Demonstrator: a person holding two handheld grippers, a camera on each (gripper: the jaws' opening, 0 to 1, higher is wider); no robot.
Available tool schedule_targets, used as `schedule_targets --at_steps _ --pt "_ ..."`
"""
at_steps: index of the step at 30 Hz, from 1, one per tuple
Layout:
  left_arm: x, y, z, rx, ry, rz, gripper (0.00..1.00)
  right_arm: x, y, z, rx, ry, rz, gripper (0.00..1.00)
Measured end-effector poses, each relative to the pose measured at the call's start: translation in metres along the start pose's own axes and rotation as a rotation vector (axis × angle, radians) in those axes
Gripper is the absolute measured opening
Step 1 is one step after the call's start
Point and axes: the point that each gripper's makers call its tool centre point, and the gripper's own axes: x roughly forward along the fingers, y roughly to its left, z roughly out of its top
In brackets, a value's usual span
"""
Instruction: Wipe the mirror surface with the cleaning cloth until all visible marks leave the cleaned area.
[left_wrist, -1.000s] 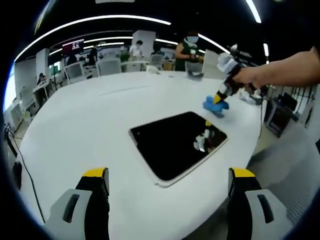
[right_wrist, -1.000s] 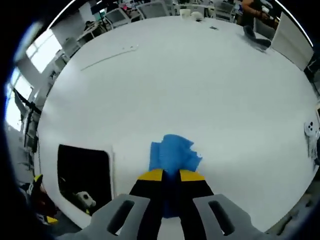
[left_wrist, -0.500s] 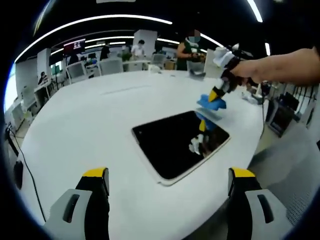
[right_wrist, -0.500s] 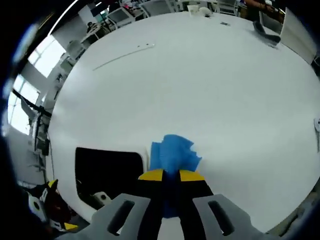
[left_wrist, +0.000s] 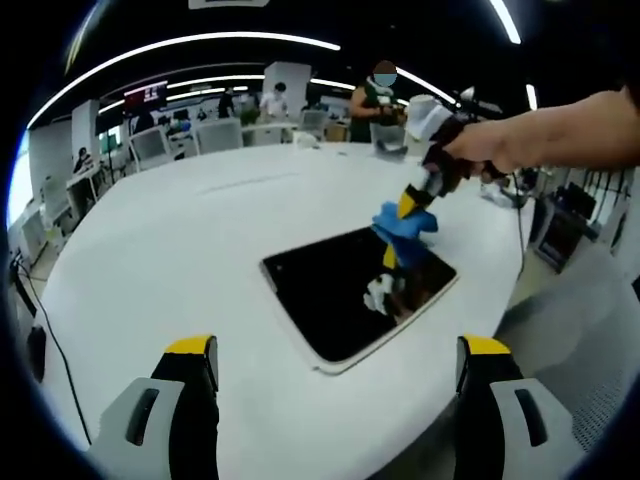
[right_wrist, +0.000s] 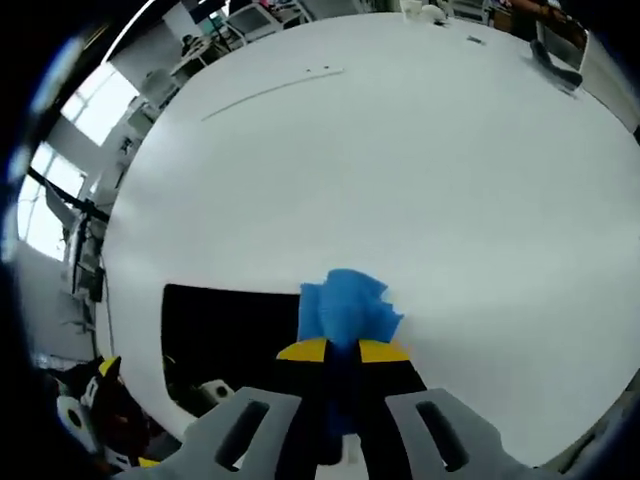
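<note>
At mirror (left_wrist: 352, 290) 2 o'clock corner: right gripper (left_wrist: 411, 203) clamps blue cloth (left_wrist: 402, 224); glass stretches toward 8 o'clock. Left gripper (left_wrist: 335, 400) wide open, empty, farther.

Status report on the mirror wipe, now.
Right claw shut on blue cloth, held above the mirror's far corner, contact unclear. Left claw open, empty, short of the mirror. Nothing in the way on the white table.

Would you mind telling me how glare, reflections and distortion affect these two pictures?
Left gripper view: ceiling lights bend into arcs, and the mirror reflects the right gripper and blue cloth. Right gripper view: bright windows wash out the left edge; the white table bulges.
</note>
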Motion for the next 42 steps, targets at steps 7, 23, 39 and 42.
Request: schedule_targets --at_steps 7,23,39,42 --pt "-0.001 0.001 0.001 -0.002 -0.005 0.006 0.99 0.008 0.016 -0.003 -0.035 0.017 -0.003 0.04" --pt "0.000 0.000 0.002 0.001 -0.012 0.000 0.99 0.022 0.048 0.001 -0.084 0.030 -0.002 0.04" --pt "0.000 0.002 0.002 -0.006 -0.011 0.001 0.99 0.034 0.115 0.000 -0.207 0.033 0.011 0.04" --pt "0.000 0.002 0.001 -0.006 -0.009 0.002 0.99 0.036 0.127 0.001 -0.194 0.040 0.031 0.04"
